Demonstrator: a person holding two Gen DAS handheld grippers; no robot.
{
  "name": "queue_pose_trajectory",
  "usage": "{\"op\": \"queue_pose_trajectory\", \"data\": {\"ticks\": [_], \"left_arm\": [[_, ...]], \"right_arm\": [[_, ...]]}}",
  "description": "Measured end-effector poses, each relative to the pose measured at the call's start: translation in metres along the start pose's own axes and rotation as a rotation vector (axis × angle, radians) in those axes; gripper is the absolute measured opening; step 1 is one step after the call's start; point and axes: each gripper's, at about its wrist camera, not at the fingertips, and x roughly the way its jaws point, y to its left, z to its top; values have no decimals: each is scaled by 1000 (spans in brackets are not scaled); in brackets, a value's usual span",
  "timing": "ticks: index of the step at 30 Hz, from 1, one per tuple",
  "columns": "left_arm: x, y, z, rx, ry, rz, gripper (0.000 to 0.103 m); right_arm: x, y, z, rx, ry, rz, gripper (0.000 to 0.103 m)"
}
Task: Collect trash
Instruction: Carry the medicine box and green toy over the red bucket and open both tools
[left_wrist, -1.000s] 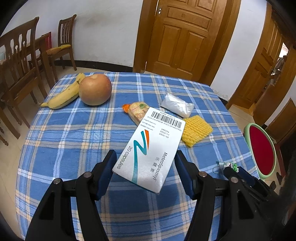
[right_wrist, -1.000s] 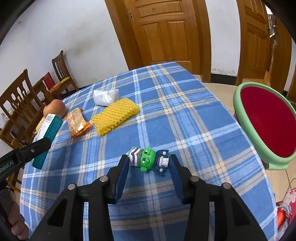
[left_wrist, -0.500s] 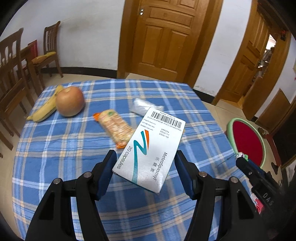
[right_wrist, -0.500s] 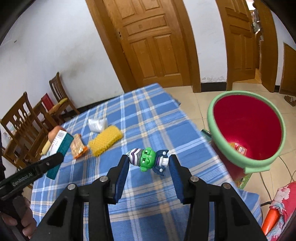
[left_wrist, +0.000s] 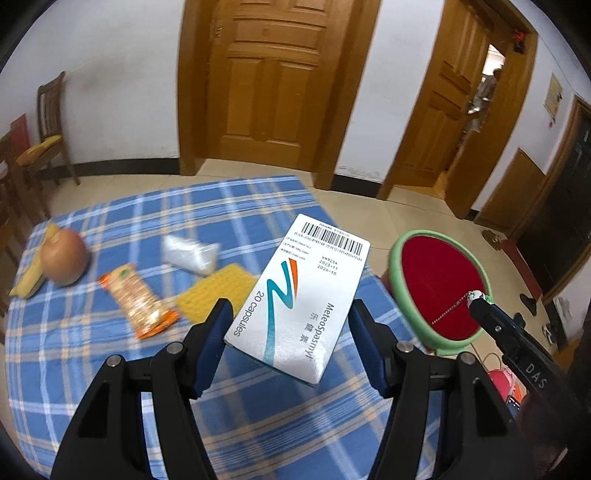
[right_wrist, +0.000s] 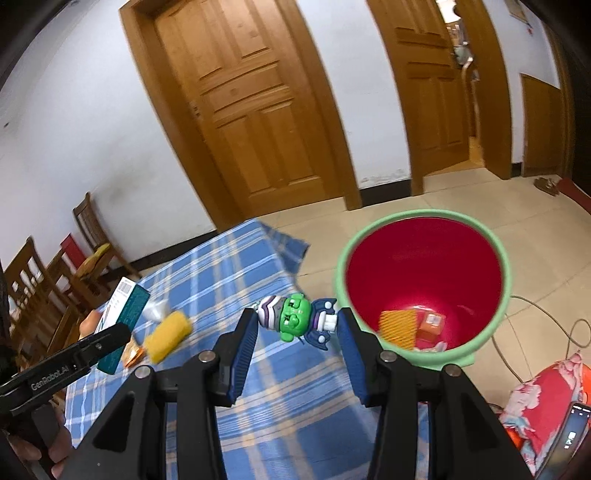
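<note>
You are holding both grippers tilted downward above the table, side by side. Your left gripper (left_wrist: 290, 325) is clenching a white and silver medicine carton with a teal stripe and a barcode (left_wrist: 299, 291) across its width, its barcode end pointing away from you, lifted clear of the cloth. Your right gripper (right_wrist: 297, 326) is grasping a small green-faced toy figure with purple and white striped limbs (right_wrist: 295, 321) sideways between its blue pads, hanging in the air just beside the bin's near rim.

The round red plastic bin with a pale green rim (right_wrist: 508, 288) is standing on the tiled floor off the table's right edge; a yellow mesh piece and an orange packet are lying at its bottom. The table under the blue, white and tan checked cloth (left_wrist: 122, 373) is carrying the rest. Near its far left corner a round brownish apple (left_wrist: 64, 256) is touching a yellow banana (left_wrist: 27, 284). Toward the middle, an orange crinkly snack packet (left_wrist: 138, 301) is lying beside a yellow foam fruit net (left_wrist: 216, 291), with a clear crumpled plastic bag (left_wrist: 190, 253) just beyond them.

Behind the table, panelled wooden doors (left_wrist: 271, 85) are standing in a white wall, and wooden chairs (left_wrist: 42, 136) are lining the left side of the room.
</note>
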Motion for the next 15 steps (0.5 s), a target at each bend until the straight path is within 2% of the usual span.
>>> {"op": "queue_pose_trajectory", "data": {"ticks": [15], "left_arm": [[42,-84,16,110,38,-81,65]], "right_arm": [[16,-79,7,116,33,-99,48]]}}
